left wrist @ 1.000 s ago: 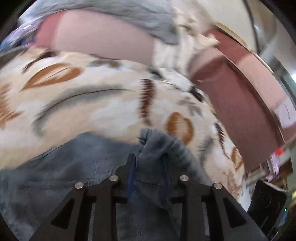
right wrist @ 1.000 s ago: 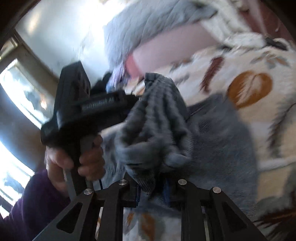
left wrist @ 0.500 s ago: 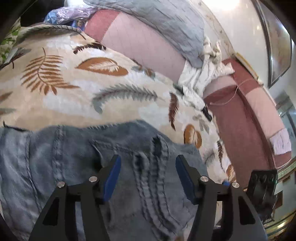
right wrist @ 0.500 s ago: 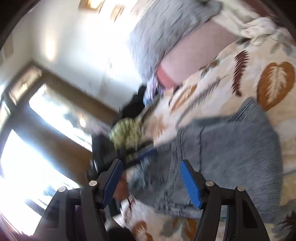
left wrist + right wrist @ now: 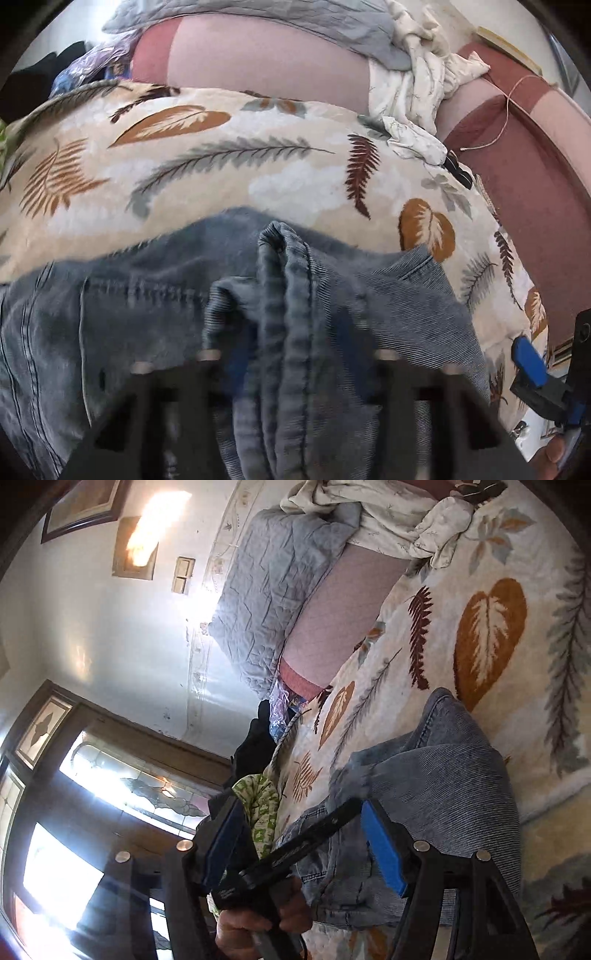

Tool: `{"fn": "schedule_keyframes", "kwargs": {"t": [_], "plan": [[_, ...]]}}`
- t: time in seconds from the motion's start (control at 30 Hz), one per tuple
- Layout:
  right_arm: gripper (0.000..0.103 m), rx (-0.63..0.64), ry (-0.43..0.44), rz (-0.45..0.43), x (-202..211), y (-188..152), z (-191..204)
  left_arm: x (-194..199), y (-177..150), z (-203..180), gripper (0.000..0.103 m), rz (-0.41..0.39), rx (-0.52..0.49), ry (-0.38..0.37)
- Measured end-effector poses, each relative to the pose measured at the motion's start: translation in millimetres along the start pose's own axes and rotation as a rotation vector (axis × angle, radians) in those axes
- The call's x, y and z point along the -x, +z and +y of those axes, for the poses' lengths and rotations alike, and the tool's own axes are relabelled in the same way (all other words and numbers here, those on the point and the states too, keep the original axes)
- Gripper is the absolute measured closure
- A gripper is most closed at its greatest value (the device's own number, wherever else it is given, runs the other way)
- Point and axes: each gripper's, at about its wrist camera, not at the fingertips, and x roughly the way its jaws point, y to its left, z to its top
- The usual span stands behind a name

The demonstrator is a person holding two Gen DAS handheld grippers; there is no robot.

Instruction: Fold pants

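The blue-grey denim pants (image 5: 155, 317) lie in a rumpled pile on a bed with a leaf-print blanket (image 5: 207, 173). In the left wrist view a raised fold of seams (image 5: 284, 295) runs up between my left gripper (image 5: 291, 365), whose blurred fingers stand wide apart and grip nothing. My right gripper (image 5: 303, 842) is open and empty, its blue pads (image 5: 384, 853) apart, beside the pants (image 5: 443, 786). The other hand and its gripper handle (image 5: 280, 864) cross in front. The right gripper's blue pad also shows in the left wrist view (image 5: 532, 362).
A pink headboard (image 5: 258, 62) with a grey quilt (image 5: 266, 18) and a crumpled white cloth (image 5: 417, 85) draped on it lies beyond the blanket. A green patterned cloth (image 5: 262, 801) sits at the bed's far edge. A window (image 5: 85, 812) is behind.
Both grippers opened and let go of the pants, which dropped onto the blanket. The left gripper then moved in over the raised fold; the right one drew back to the side.
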Motion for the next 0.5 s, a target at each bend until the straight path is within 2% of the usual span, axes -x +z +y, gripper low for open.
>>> {"fn": "schedule_keyframes", "kwargs": {"t": [0.1, 0.2, 0.23, 0.3, 0.4, 0.5], "plan": [[0.033, -0.030, -0.010, -0.008, 3, 2, -8, 11, 9, -9, 0.072, -0.047, -0.069, -0.002], [0.033, -0.054, -0.043, -0.010, 0, 3, -14, 28, 9, -12, 0.072, -0.111, -0.106, -0.026], [0.033, -0.061, -0.065, -0.003, -3, 3, -16, 31, 6, -9, 0.072, -0.111, -0.093, -0.017], [0.033, -0.077, -0.091, 0.013, -7, 2, -21, 28, -5, 5, 0.072, -0.070, -0.048, 0.035], [0.033, -0.109, -0.121, 0.066, -18, -1, -31, 16, -29, 30, 0.072, 0.001, 0.025, 0.070], [0.032, -0.132, -0.214, 0.133, -32, -6, -44, 20, -42, 32, 0.072, -0.022, 0.020, 0.075]]}}
